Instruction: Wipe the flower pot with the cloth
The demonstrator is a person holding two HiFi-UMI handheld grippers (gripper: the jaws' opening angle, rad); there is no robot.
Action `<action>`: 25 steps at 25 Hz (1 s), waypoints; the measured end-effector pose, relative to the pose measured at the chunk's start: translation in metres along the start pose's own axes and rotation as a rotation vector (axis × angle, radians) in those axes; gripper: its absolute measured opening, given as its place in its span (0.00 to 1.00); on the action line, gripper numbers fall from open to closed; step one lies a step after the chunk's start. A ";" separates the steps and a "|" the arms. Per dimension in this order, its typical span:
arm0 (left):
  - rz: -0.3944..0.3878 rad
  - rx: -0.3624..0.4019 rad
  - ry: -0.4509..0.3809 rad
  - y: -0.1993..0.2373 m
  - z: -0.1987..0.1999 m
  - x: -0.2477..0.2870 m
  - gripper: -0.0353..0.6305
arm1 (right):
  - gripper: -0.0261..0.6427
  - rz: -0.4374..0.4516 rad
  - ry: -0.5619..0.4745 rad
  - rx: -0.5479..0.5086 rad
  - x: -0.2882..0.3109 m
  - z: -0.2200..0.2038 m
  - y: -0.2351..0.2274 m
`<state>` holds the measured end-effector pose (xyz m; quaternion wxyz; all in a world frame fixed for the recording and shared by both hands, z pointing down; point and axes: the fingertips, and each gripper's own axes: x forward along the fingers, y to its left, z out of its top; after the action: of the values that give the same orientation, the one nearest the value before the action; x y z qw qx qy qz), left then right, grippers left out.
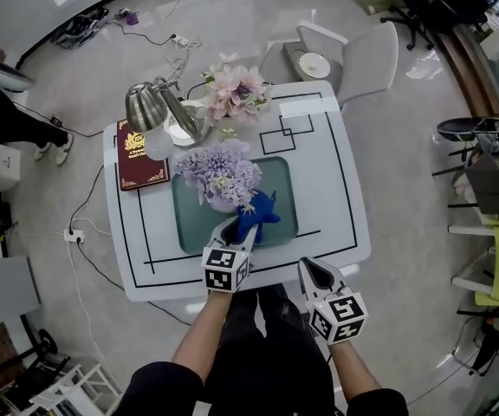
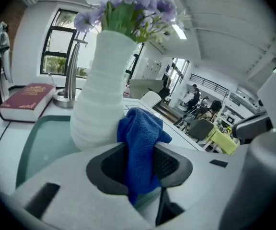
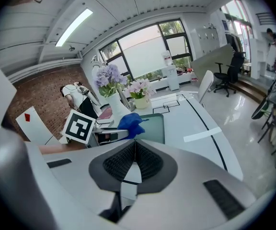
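Observation:
A white ribbed flower pot (image 2: 101,87) with purple flowers (image 1: 218,170) stands on a green mat (image 1: 281,191) in the middle of the white table (image 1: 336,198). My left gripper (image 1: 236,226) is shut on a blue cloth (image 2: 140,145). The cloth (image 1: 257,212) bunches up just right of the pot's base, touching or nearly touching its side. My right gripper (image 1: 313,271) hangs at the table's front edge, right of the left one. Its jaws (image 3: 134,161) are pressed together with nothing between them. In the right gripper view the cloth (image 3: 130,120) and pot (image 3: 114,107) lie ahead to the left.
A dark red book (image 1: 138,154) lies at the table's left. A metal desk lamp (image 1: 152,107) and a pot of pink flowers (image 1: 235,89) stand at the back. A grey chair (image 1: 358,55) is behind the table. Cables run over the floor to the left.

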<state>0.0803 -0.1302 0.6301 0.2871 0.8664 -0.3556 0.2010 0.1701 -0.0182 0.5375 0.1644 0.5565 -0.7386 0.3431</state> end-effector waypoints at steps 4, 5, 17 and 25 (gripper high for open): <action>-0.015 -0.031 0.008 -0.012 -0.008 0.004 0.26 | 0.05 -0.002 -0.001 0.013 -0.002 -0.001 -0.006; -0.021 -0.025 -0.028 -0.019 0.001 0.001 0.26 | 0.05 -0.001 -0.002 0.015 -0.002 -0.001 -0.007; 0.136 -0.155 -0.205 -0.008 0.069 0.011 0.26 | 0.05 0.021 0.003 0.021 0.001 0.006 -0.020; 0.126 -0.161 -0.075 -0.010 0.030 0.034 0.26 | 0.05 0.036 0.006 0.018 0.002 0.010 -0.024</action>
<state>0.1145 -0.1604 0.6224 0.3290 0.8233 -0.4351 0.1568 0.1931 -0.0301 0.5391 0.1551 0.5437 -0.7448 0.3543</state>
